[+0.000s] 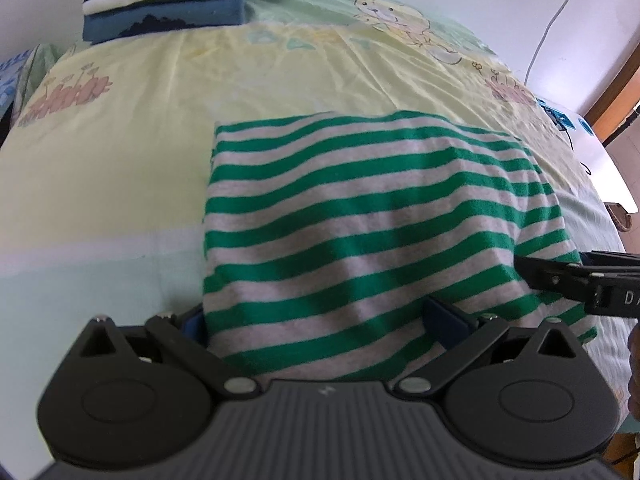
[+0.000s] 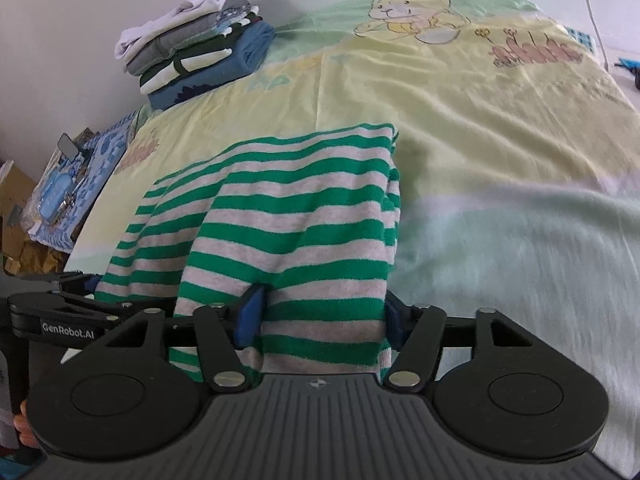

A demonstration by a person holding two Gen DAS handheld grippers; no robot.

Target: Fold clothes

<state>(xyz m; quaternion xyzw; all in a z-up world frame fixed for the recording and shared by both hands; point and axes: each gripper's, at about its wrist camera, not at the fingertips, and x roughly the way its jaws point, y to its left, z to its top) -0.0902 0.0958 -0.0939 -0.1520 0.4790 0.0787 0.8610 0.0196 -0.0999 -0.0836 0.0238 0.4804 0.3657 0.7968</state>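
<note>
At the bed's (image 1: 120, 128) near edge, your left gripper (image 1: 320, 320) and right gripper (image 2: 320, 312) stand spread wide around the striped shirt (image 1: 360, 208), mid-fold; clamp next, then carry its hem forward.

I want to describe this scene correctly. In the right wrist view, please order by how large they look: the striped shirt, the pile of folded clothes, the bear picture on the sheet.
1. striped shirt, though it is nearest the camera.
2. pile of folded clothes.
3. bear picture.
</note>
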